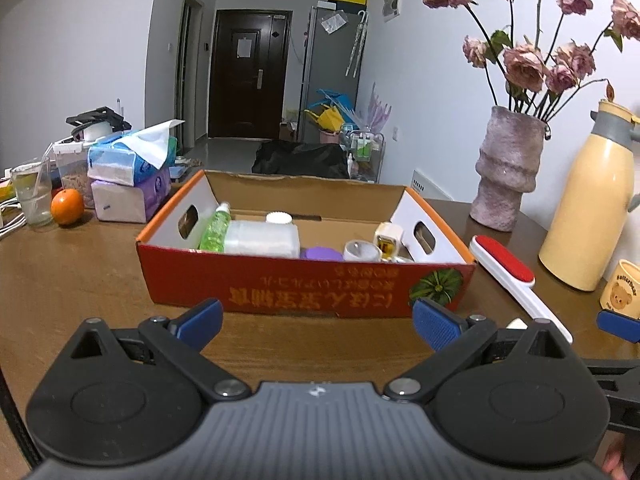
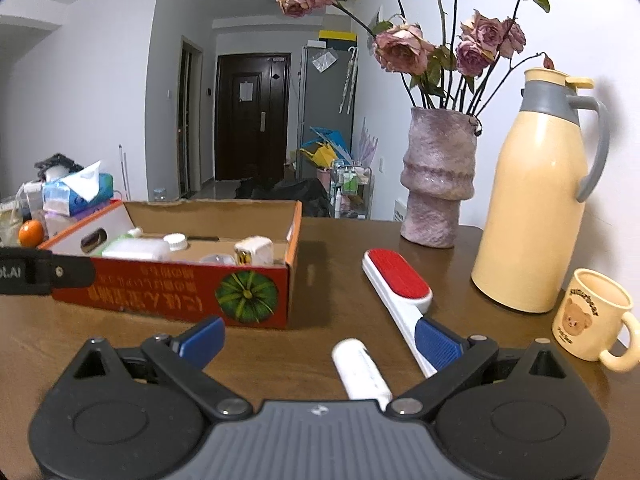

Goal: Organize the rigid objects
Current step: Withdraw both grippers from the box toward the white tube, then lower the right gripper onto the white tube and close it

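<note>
Writing first: the red cardboard box carries yellow characters printed upside down along its near wall, too distorted to read, beside a green pumpkin picture. The cream mug at the far right shows a bear face with small lettering above it, not legible. On the left edge of the right wrist view, a black arm bears the fragment "ot.AI".

The left wrist view looks straight into the box: a green bottle, a translucent white container, a purple lid, a roll of tape and a small white-and-amber bottle lie inside. It also shows an orange, a glass and stacked tissue packs at far left.

Only the right wrist view gives the white tube lying on the wooden table, near, between the spread fingers. The red-and-white lint brush lies right of the box, its handle running behind the right blue pad.

The left gripper is spread wide, holding nothing, just short of the box. The right gripper is equally wide, empty, over the tube. A cream thermos and vase of dried roses stand far right.
</note>
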`<state>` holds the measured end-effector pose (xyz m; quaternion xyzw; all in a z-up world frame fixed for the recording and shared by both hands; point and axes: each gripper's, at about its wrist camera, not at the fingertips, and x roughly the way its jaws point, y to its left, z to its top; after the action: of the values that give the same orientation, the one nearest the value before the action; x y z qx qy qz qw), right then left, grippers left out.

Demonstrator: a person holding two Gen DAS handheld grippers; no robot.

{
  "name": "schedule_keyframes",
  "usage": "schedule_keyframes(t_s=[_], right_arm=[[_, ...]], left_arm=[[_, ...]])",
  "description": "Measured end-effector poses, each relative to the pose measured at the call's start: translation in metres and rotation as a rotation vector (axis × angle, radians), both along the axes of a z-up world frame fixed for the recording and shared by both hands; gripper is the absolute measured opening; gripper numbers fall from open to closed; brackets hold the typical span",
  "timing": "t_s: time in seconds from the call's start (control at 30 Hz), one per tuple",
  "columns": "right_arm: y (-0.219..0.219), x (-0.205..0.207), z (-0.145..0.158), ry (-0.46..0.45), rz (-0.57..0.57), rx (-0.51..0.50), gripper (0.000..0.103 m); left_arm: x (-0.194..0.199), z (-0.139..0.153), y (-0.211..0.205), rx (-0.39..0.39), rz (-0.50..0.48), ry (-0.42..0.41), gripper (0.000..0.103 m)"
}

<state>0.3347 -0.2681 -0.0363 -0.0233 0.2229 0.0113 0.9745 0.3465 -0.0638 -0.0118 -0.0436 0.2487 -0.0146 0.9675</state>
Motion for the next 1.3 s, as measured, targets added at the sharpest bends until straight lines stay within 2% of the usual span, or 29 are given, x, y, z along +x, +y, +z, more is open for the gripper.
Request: schedule_keyframes(t_s=[0.57, 0.7, 1.3], right_arm=[[-0.046, -0.006, -0.020, 0.068, 0.011, -0.015, 0.101], [-0.050, -0.002, -0.023, 0.078, 0.021, -0.009, 0.101], [-0.052, 0.026, -0.035, 0.116, 0.058, -0.005, 0.101]], left_arm=[[-0.009, -0.017, -0.038, 0.036, -0.013, 0.024, 0.103], [-0.006, -0.019, -0.047, 0.072, -0.030, 0.037, 0.103], [0.010, -0.026, -0.058, 0.072, -0.060, 0.057, 0.103]])
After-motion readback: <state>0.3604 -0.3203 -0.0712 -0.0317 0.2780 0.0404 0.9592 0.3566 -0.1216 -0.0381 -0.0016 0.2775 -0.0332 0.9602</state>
